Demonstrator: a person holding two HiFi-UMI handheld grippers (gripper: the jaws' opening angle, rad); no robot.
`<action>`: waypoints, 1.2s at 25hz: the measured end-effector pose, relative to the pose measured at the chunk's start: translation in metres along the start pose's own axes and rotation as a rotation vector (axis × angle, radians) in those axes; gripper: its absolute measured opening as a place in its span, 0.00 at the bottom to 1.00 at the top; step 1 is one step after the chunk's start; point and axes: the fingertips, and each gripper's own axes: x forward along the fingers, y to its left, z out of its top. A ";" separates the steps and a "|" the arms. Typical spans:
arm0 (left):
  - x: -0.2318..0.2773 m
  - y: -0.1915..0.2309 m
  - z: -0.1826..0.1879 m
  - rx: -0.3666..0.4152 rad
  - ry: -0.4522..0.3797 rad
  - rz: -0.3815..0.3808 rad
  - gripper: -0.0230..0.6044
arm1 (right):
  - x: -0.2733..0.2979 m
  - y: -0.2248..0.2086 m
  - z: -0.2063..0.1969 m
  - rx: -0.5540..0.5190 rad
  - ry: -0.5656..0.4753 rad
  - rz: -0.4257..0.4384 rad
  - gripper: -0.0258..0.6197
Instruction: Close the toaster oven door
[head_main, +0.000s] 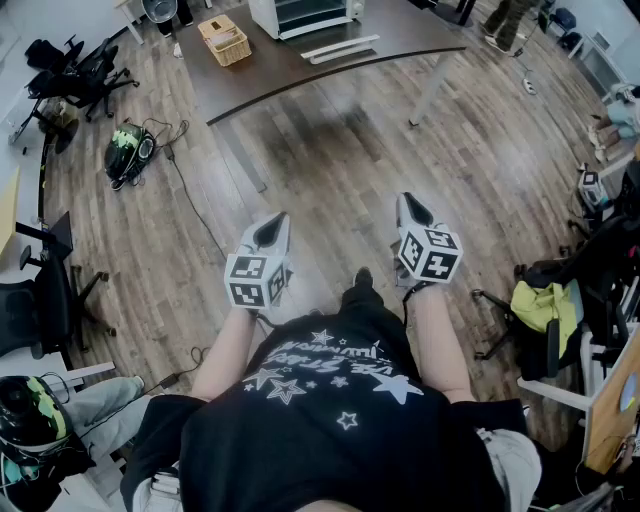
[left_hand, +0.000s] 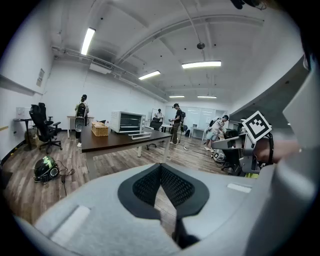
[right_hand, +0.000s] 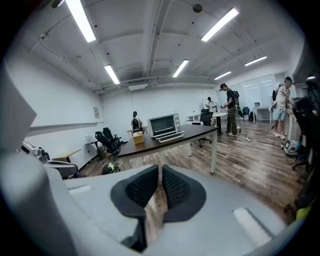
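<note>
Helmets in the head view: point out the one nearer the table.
The helmet on the floor by the black cable, left of the table; the other helmet sits at the bottom-left corner.

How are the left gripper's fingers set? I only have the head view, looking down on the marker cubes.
Observer: The left gripper has its black ribbed fingers touching at the tips, nothing between them.
Operator: And the right gripper?
Observer: Its fingers stand nearly together, also empty.
Operator: Anyone behind the table?
Observer: A person stands beyond the far end of the dark brown table, near the woven basket.
</note>
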 end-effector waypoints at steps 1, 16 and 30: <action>-0.001 0.002 -0.003 -0.009 0.005 0.003 0.05 | 0.001 0.000 -0.002 -0.001 0.007 -0.001 0.08; -0.014 0.018 -0.045 -0.085 0.072 -0.034 0.05 | -0.007 0.022 -0.030 -0.001 0.048 -0.041 0.08; 0.014 0.029 -0.034 -0.069 0.087 -0.016 0.05 | 0.028 0.010 -0.009 0.027 -0.026 0.030 0.34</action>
